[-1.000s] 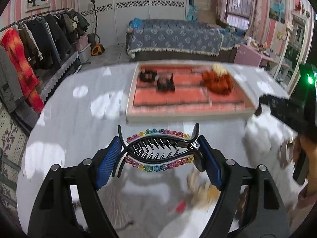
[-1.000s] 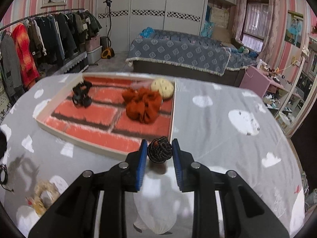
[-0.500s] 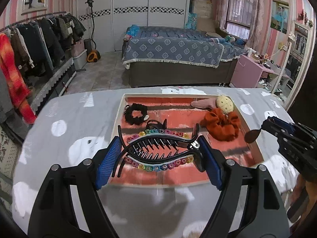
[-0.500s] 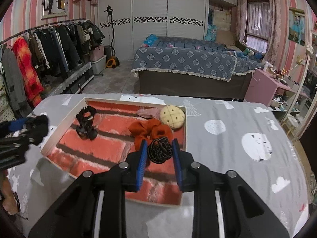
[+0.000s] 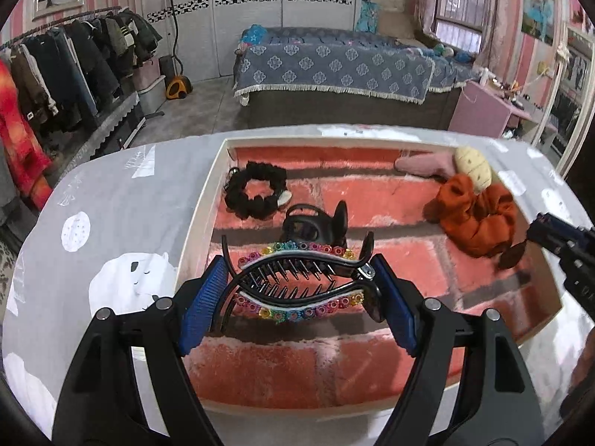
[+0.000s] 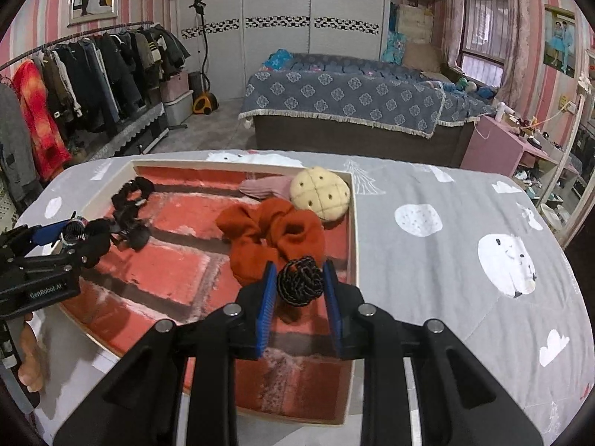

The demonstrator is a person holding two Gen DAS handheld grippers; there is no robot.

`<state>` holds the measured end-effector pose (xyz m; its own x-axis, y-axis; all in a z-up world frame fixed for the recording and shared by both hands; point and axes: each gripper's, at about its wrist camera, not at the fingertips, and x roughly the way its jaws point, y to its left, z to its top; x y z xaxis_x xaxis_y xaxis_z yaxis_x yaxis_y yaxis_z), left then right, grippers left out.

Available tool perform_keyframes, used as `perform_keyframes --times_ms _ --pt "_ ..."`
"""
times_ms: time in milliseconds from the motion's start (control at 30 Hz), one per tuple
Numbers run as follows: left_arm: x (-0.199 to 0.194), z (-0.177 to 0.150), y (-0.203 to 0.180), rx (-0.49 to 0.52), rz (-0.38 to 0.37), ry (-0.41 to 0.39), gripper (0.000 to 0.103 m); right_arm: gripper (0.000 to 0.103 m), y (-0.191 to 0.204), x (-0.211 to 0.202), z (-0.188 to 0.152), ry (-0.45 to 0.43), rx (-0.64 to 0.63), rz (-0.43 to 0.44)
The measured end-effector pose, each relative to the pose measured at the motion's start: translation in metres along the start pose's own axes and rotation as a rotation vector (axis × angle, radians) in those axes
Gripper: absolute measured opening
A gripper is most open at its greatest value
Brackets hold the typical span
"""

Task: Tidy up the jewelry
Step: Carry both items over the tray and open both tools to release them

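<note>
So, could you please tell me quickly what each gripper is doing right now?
Left gripper: closed on the rainbow-beaded hair claw, over the tray.
Right gripper: closed on the black braided hair tie.

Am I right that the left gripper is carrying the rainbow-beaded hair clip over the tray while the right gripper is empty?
Not quite: the right gripper is not empty; the right wrist view shows it shut on a black braided hair tie. The left gripper does carry the rainbow-beaded hair clip over the tray.

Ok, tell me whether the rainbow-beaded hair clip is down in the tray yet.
Not yet. The hair clip is clamped between the left gripper pads, held above the tray floor, its shadow falling below it.
</note>
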<state>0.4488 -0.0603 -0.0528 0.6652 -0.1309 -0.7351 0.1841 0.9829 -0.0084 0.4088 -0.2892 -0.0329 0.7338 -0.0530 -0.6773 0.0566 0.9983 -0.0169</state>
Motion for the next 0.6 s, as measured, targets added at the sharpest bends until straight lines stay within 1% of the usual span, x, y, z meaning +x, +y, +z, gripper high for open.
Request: perform_keyframes --times_ms 200,333,600 --pt "0.011 -0.007 0.006 -0.003 0.001 0.03 0.076 0.026 0.004 0.004 -0.009 0.032 -0.012 -0.009" --pt "0.017 -0.007 0.009 -0.006 0.004 0.036 0.076 0.026 0.006 0.012 -0.015 0.058 -0.02 -0.019" --pt "0.028 -0.01 0.01 -0.002 0.018 0.049 0.076 0.026 0.011 0.024 -0.02 0.076 -0.027 -0.022"
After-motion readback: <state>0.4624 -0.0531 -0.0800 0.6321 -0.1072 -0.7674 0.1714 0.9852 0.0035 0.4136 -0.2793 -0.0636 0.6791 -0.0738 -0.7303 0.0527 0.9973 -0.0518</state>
